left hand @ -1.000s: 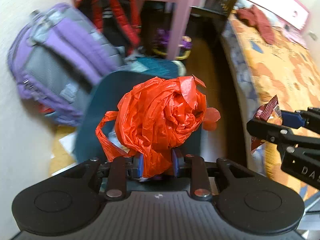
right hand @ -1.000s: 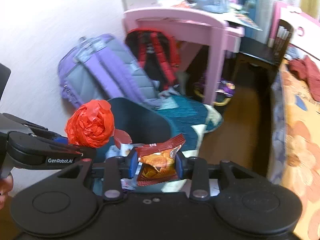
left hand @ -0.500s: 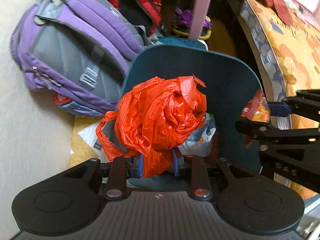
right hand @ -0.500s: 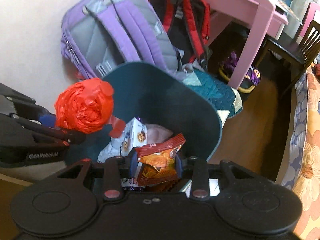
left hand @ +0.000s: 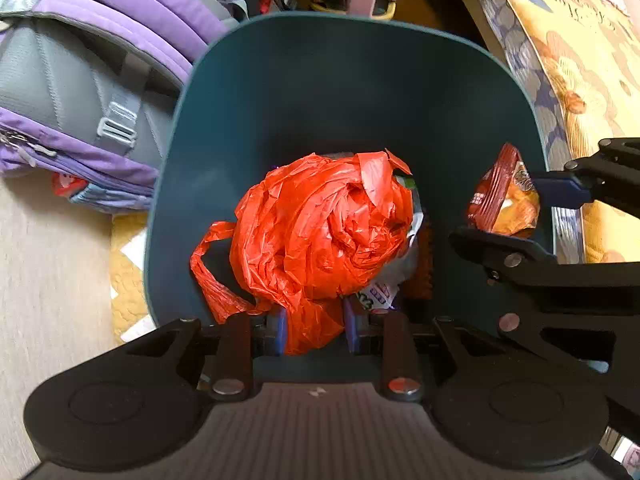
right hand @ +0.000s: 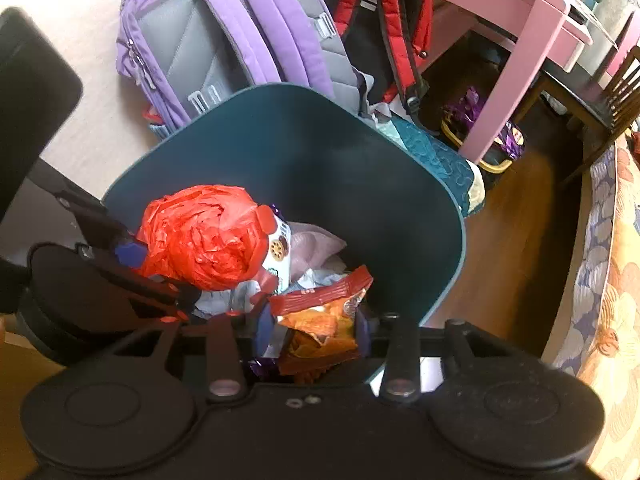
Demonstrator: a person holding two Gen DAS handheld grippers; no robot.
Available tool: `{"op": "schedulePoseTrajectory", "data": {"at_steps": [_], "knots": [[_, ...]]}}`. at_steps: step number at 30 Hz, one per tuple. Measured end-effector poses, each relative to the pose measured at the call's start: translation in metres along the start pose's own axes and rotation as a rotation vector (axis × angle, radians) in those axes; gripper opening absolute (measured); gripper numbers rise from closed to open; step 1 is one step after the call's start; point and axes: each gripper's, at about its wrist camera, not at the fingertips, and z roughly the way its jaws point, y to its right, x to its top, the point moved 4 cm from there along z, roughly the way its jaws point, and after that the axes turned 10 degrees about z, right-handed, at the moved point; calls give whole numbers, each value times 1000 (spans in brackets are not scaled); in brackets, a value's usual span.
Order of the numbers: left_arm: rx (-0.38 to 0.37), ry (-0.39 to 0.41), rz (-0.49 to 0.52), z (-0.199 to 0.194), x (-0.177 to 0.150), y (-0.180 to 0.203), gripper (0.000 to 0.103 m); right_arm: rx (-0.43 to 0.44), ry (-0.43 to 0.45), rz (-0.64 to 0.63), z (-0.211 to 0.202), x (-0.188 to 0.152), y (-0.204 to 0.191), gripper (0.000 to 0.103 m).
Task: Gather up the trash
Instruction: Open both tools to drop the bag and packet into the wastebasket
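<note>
Both grippers have come down over the open teal bin (left hand: 360, 92), which a second ago lay further off below them. The left gripper (left hand: 314, 328) stays clamped on the crumpled red plastic bag (left hand: 324, 224). The right gripper (right hand: 316, 332) has just been opening around the chip packet (right hand: 320, 320), which sits loosely between its jaws at the bin's near right side, so the drop seems to begin.

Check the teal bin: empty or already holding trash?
Already holding trash. Wrappers lie inside the teal bin, beneath the orange plastic bag.
</note>
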Motion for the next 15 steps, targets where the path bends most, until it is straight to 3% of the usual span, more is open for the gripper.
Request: {"op": "schedulePoseTrajectory", "data": {"at_steps": [6, 10, 12, 14, 15], "knots": [[-48, -15, -35, 5, -5, -1, 27, 0, 0, 34, -4, -5, 4, 45], [-51, -25, -45, 6, -6, -3, 32, -6, 4, 53, -6, -8, 3, 50], [-56, -19, -65, 4, -7, -6, 44, -8, 14, 64, -9, -10, 4, 53], [-47, 1, -85, 0, -9, -10, 63, -9, 21, 79, -12, -11, 5, 56], [-50, 13, -91, -3, -9, -10, 65, -7, 27, 87, -14, -12, 6, 59]]}}
